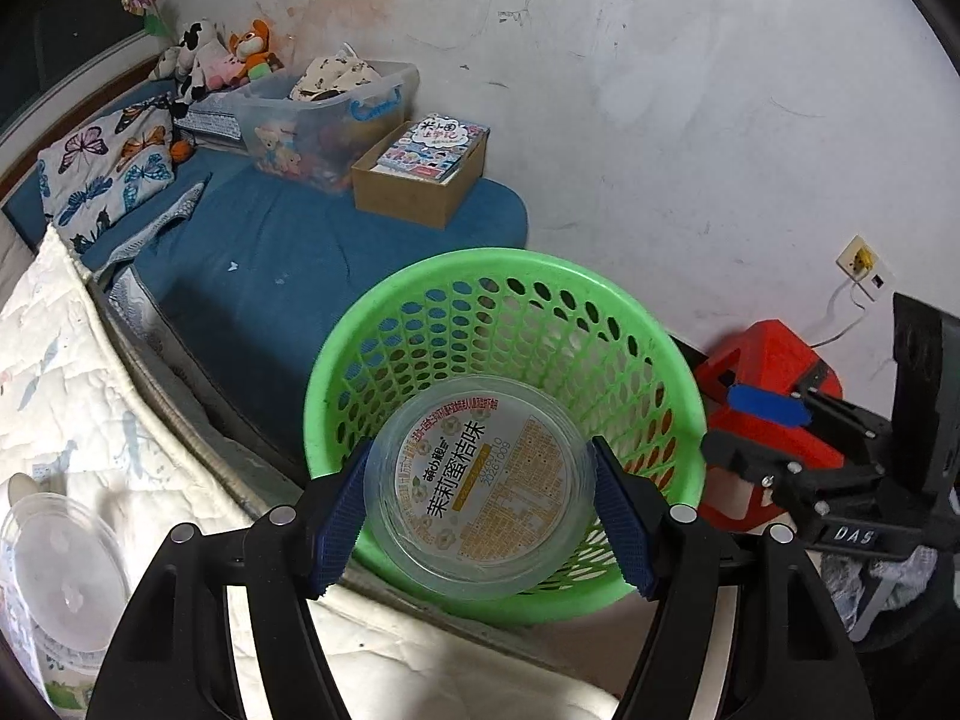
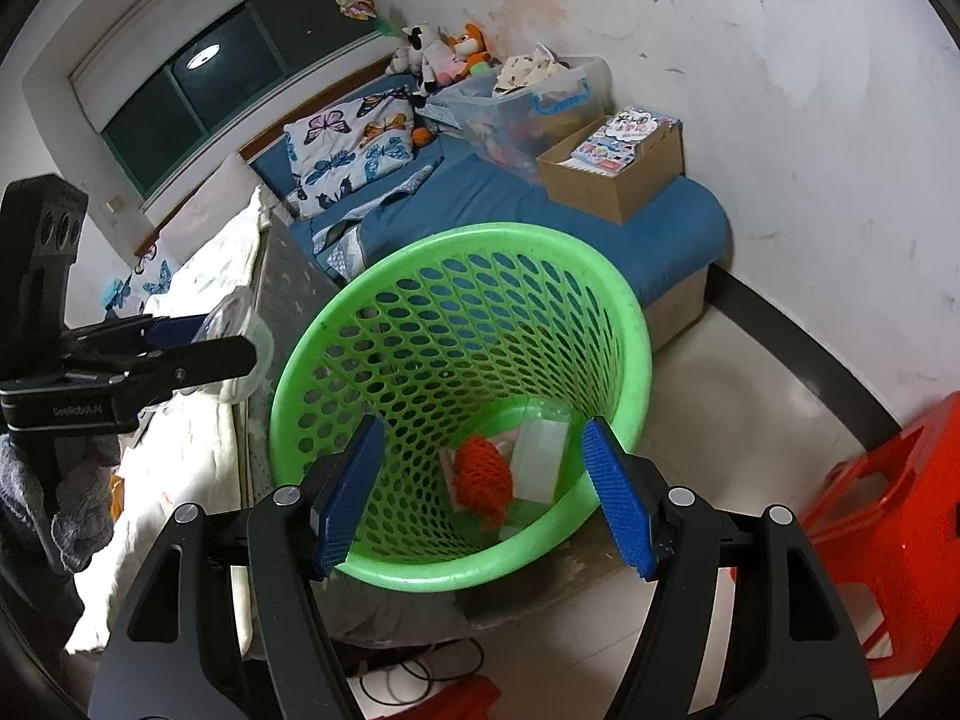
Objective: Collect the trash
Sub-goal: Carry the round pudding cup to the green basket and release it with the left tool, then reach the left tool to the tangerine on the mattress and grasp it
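Observation:
My left gripper [image 1: 480, 501] is shut on a clear plastic cup [image 1: 480, 486] with a printed foil lid, held just over the near rim of the green mesh basket [image 1: 432, 282]. My right gripper [image 2: 483, 495] is open and empty, its blue pads over the near rim of the same basket [image 2: 630, 324]. Inside the basket lie an orange net [image 2: 483, 480] and a clear plastic wrapper [image 2: 540, 456]. The left gripper [image 2: 204, 354] shows at the left of the right wrist view with the cup in it. The right gripper [image 1: 774, 414] shows at the right of the left wrist view.
A clear plastic lid [image 1: 60, 576] lies on the white quilt [image 1: 72, 390] at the left. A red stool [image 2: 888, 528] stands right of the basket. A blue mattress [image 1: 270, 258] behind holds a cardboard box [image 1: 420, 180], a clear storage bin [image 1: 324, 120] and soft toys [image 1: 210, 54].

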`<act>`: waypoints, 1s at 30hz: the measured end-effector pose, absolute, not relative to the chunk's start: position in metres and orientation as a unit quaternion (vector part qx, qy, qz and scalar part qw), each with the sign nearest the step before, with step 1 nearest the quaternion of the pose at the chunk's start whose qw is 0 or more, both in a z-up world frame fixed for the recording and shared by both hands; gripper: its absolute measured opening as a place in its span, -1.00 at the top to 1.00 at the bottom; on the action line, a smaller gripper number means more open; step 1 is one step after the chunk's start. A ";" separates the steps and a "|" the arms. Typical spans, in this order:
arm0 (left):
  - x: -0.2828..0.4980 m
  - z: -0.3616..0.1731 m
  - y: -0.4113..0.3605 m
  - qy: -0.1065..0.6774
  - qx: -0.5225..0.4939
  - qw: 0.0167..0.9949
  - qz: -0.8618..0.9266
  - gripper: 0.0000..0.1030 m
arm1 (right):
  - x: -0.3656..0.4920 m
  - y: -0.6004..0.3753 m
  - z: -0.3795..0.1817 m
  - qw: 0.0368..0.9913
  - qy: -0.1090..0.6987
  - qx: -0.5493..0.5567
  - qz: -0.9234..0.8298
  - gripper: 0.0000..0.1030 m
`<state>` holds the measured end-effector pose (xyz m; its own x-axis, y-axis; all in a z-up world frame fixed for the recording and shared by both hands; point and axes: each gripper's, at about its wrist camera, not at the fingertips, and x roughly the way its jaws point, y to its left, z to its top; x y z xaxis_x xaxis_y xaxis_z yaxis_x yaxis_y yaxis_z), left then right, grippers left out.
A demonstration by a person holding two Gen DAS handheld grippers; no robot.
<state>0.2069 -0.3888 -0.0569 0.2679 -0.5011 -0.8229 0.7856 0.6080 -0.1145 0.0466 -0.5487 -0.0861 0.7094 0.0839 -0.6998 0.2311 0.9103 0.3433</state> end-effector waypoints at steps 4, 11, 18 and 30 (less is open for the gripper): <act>0.201 -0.056 -0.383 0.438 0.156 0.783 -0.413 -0.50 | 0.047 -0.543 -0.086 0.901 0.381 0.204 -0.036 -0.34; 0.198 -0.045 -0.355 0.433 0.127 0.795 -0.406 -0.50 | 0.048 -0.530 -0.076 0.904 0.379 0.195 -0.024 -0.34; 0.173 -0.021 -0.298 0.402 0.108 0.824 -0.384 -0.50 | 0.048 -0.502 -0.059 0.912 0.370 0.178 0.006 -0.35; 0.133 -0.018 -0.162 0.381 0.078 0.876 -0.285 -0.50 | 0.078 -0.425 -0.045 0.914 0.377 0.131 0.078 -0.39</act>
<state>0.1330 -0.1624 -0.0175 0.5471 -0.4393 -0.7125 0.5585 0.8256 -0.0801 0.0776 -0.4248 -0.0449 0.7036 0.2406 -0.6686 -0.0437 0.9538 0.2972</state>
